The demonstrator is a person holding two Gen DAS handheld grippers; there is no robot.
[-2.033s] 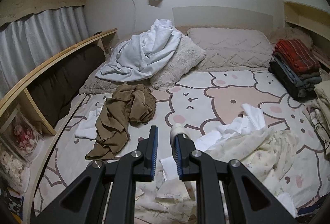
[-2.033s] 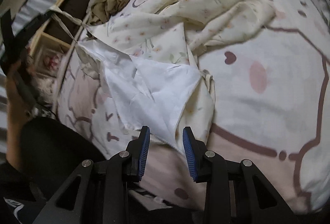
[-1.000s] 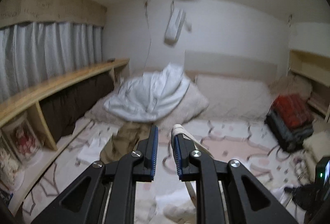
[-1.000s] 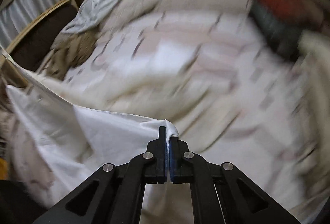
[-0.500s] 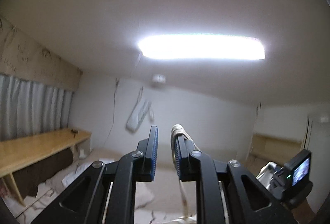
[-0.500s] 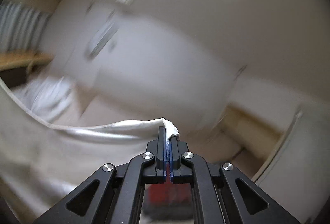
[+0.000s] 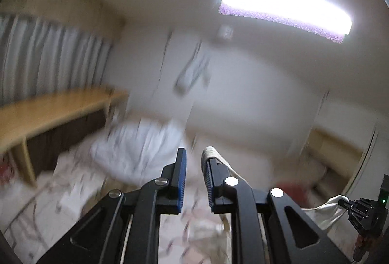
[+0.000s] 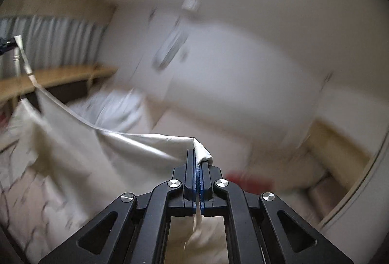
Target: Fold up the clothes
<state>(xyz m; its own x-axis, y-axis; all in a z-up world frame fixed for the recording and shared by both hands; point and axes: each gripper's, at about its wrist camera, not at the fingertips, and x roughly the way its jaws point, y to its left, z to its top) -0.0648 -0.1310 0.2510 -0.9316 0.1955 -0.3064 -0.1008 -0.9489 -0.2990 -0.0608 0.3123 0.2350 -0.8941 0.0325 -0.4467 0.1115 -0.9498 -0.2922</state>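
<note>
A cream garment [image 8: 102,142] hangs stretched in the air between my two grippers, above the bed. My right gripper [image 8: 198,157] is shut on one corner of it, the cloth bunched over the tips. My left gripper [image 7: 194,157] has its jaws apart, with a cream strap [image 7: 214,154] of the garment looped over the right finger and trailing down. In the right wrist view the strap [image 8: 24,57] runs up to the left gripper at the far left edge. In the left wrist view the right gripper [image 7: 359,213] shows at the lower right, holding the cloth.
Both views are blurred by motion. A bed with patterned sheet [image 7: 48,210] lies below, with a white duvet [image 7: 136,145] heaped at its head. A wooden shelf [image 7: 48,108] and curtains [image 7: 48,57] run along the left. A red stack of clothes [image 8: 243,179] sits at right.
Both grippers have lifted the garment off the bed and tipped upward, then started tilting back down. The right gripper closed on the cloth corner about a second ago.
</note>
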